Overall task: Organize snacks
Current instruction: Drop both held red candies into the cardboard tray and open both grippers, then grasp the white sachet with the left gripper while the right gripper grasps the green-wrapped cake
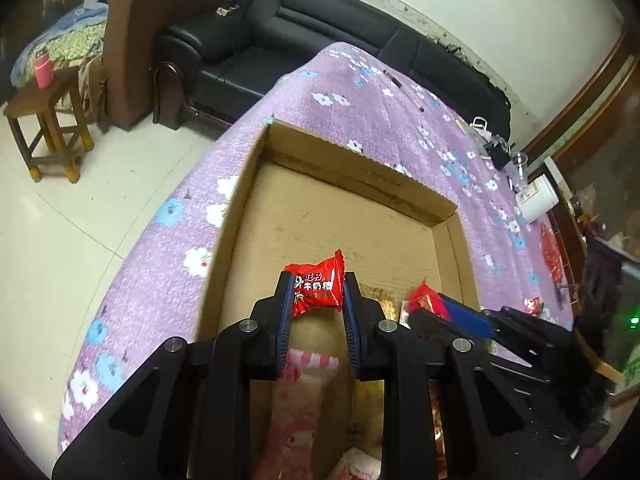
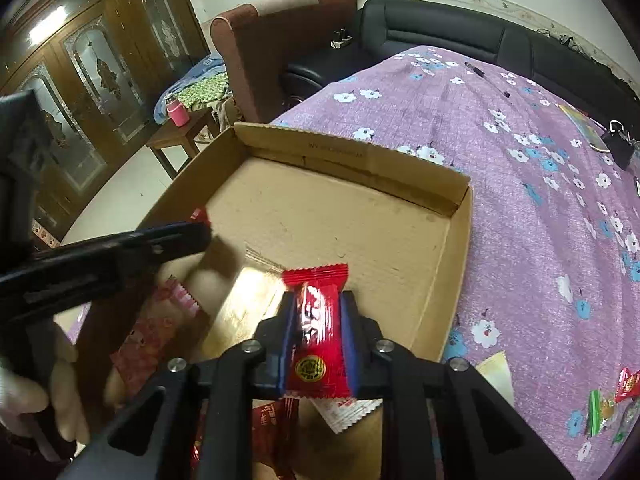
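A shallow cardboard box (image 1: 352, 176) lies on a purple flowered cloth. My left gripper (image 1: 318, 280) hangs over the box's near part, shut on a red milk-candy packet (image 1: 320, 292) that sticks up between the blue pads. My right gripper (image 2: 318, 298) is shut on a long red snack packet (image 2: 316, 332) above the box (image 2: 344, 156) floor. In the left wrist view the right gripper (image 1: 434, 308) is close on the right. In the right wrist view the left gripper (image 2: 196, 228) reaches in from the left. Pink-and-white packets (image 1: 308, 360) and a white wrapper (image 2: 348, 412) lie in the box below.
Loose sweets (image 2: 604, 404) lie on the cloth (image 2: 520, 240) at the right. A white tub (image 1: 538, 196), a clear cup (image 1: 520, 168) and a black clip (image 2: 618, 144) stand at the far end. A black sofa (image 1: 304, 28) and a wooden stool (image 1: 48, 120) stand beyond.
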`<state>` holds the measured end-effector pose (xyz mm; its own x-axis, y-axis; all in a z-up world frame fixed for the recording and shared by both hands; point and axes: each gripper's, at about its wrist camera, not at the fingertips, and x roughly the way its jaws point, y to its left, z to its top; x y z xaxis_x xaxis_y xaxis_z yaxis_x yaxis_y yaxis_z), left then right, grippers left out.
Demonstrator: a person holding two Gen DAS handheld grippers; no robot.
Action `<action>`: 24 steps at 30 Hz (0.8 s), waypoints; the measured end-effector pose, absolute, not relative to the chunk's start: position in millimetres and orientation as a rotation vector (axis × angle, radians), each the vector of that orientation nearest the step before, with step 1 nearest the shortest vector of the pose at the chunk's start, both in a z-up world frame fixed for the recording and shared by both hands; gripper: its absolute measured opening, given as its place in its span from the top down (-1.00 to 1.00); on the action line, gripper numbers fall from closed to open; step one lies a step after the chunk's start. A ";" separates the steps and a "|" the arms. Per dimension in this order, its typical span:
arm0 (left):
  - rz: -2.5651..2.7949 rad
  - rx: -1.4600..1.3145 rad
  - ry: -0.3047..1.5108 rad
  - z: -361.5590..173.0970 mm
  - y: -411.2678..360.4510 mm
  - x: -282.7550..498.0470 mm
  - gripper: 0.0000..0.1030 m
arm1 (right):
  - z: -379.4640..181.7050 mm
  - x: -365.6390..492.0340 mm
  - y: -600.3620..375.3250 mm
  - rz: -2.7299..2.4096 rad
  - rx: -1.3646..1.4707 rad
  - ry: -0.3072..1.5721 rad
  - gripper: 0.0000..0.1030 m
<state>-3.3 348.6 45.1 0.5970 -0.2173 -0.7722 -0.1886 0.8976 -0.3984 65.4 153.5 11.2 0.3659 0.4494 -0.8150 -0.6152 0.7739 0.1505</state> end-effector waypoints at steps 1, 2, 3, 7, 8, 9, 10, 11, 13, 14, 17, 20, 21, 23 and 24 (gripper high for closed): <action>-0.023 -0.485 0.937 47.0 349.9 -5.6 0.57 | 11.6 64.0 152.2 0.692 -0.188 0.977 0.44; -0.036 -0.505 0.932 49.1 351.4 -8.1 0.57 | 13.5 62.5 149.6 0.691 -0.181 0.970 0.39; -0.039 -0.516 0.929 50.6 352.3 -9.4 0.57 | 16.6 61.3 146.1 0.689 -0.171 0.963 0.37; -0.025 -0.537 0.921 60.3 351.3 -15.3 0.36 | 35.3 58.4 124.8 0.677 -0.117 0.930 0.29; -0.027 -0.535 0.912 63.6 350.1 -17.7 0.27 | 40.0 57.5 117.7 0.673 -0.106 0.920 0.21; -0.033 -0.536 0.901 67.4 348.0 -20.4 0.21 | 44.9 55.5 108.7 0.668 -0.095 0.908 0.17; -0.040 -0.541 0.891 70.2 346.3 -22.3 0.03 | 48.8 53.4 100.3 0.662 -0.087 0.895 0.10; -0.047 -0.548 0.883 72.6 344.9 -24.8 -0.10 | 52.5 50.8 90.5 0.653 -0.080 0.883 0.08; -0.053 -0.566 0.878 75.6 343.5 -28.7 -0.11 | 57.0 46.1 72.8 0.637 -0.072 0.869 0.07; -0.059 -0.579 0.874 77.7 342.0 -32.8 -0.11 | 57.9 43.4 63.3 0.630 -0.068 0.866 0.07; -0.083 -0.583 0.842 87.8 331.8 -46.2 -0.11 | 56.8 34.4 29.4 0.592 -0.065 0.850 0.06; -0.137 -0.579 0.803 100.1 311.5 -64.0 -0.11 | 52.1 28.8 -9.2 0.528 -0.061 0.842 -0.03; -0.160 -0.571 0.795 103.5 300.4 -69.4 -0.11 | 49.6 28.9 -24.0 0.504 -0.049 0.844 -0.03; -0.205 -0.548 0.792 106.8 277.6 -74.9 -0.11 | 45.2 31.2 -50.4 0.459 -0.015 0.854 -0.04; -0.234 -0.532 0.798 106.9 262.8 -76.7 -0.11 | 42.6 32.1 -62.3 0.437 0.004 0.860 -0.04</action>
